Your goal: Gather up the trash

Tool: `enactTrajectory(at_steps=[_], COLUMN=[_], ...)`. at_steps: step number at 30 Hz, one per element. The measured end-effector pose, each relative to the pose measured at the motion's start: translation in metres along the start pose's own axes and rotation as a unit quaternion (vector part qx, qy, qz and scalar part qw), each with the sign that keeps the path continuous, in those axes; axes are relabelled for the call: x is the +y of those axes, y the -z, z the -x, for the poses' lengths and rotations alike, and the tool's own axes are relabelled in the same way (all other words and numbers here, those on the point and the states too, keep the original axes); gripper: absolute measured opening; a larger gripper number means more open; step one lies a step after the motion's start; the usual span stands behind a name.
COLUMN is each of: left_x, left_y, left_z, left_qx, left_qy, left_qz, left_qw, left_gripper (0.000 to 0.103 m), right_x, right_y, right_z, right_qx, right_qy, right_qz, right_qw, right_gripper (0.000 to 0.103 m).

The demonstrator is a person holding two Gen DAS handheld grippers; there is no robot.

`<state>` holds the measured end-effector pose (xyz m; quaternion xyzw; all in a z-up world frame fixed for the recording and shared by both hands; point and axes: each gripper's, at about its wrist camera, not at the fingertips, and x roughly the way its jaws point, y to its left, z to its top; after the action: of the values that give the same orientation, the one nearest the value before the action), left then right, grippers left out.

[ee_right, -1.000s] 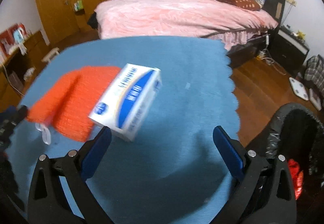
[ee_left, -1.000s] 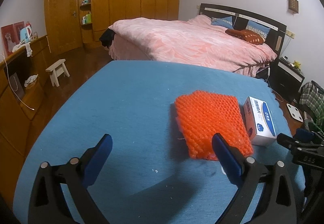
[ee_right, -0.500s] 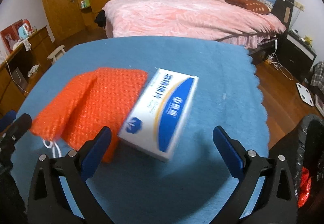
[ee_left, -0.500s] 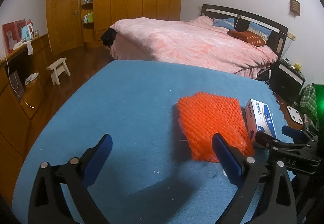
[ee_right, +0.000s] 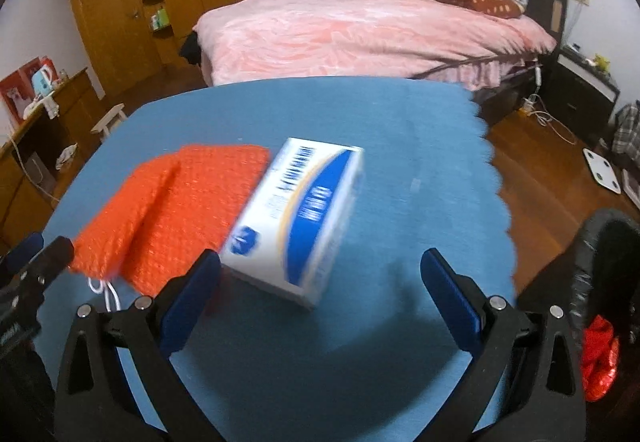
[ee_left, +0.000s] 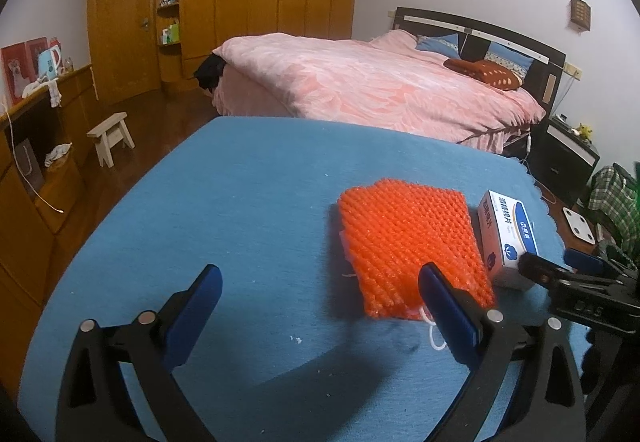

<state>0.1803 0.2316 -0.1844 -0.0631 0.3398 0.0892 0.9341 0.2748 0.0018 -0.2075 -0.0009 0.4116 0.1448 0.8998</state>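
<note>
A white and blue carton [ee_right: 298, 216] lies on the blue tablecloth [ee_right: 400, 130], right beside an orange bubble-wrap pouch [ee_right: 172, 202] with a white string. My right gripper [ee_right: 320, 306] is open, its jaws spread just short of the carton's near end, nothing between them. In the left wrist view the pouch [ee_left: 408, 242] sits ahead and to the right, with the carton [ee_left: 506, 238] beyond it. My left gripper [ee_left: 320, 314] is open and holds nothing; its right finger overlaps the pouch's near corner. The right gripper's tip [ee_left: 560, 274] reaches the carton.
A black-lined trash bin [ee_right: 608, 282] with red trash [ee_right: 600, 354] in it stands at the table's right. A pink bed [ee_left: 360, 82], wooden wardrobe [ee_left: 240, 2], small stool [ee_left: 112, 130] and nightstand [ee_left: 568, 158] lie beyond. The tablecloth has a scalloped right edge.
The right gripper has swung left and moved in on the carton, which now looms larger between its jaws. The left gripper has hardly moved.
</note>
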Motion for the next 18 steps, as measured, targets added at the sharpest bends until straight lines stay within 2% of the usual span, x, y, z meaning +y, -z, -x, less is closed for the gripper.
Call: enactTrajectory(at_steps=[7,15,18], left_x=[0.002,0.001,-0.002], left_y=[-0.001,-0.001,0.000], left_z=[-0.001,-0.006,-0.008], left_qx=[0.000,0.003,0.006], left_qy=[-0.005,0.002,0.005], left_qz=[0.005,0.004,0.002], left_qw=[1.0000,1.0000,1.0000], left_gripper=[0.097,0.097,0.097], right_x=[0.021,-0.015,-0.022], right_y=[-0.004,0.009,0.012], right_z=[-0.018,-0.007,-0.005], right_qx=[0.015,0.021,0.020], right_qy=[0.011,0.052,0.036], right_qz=[0.021,0.004,-0.002], right_qw=[1.000,0.998,0.999], right_gripper=[0.097,0.097,0.097])
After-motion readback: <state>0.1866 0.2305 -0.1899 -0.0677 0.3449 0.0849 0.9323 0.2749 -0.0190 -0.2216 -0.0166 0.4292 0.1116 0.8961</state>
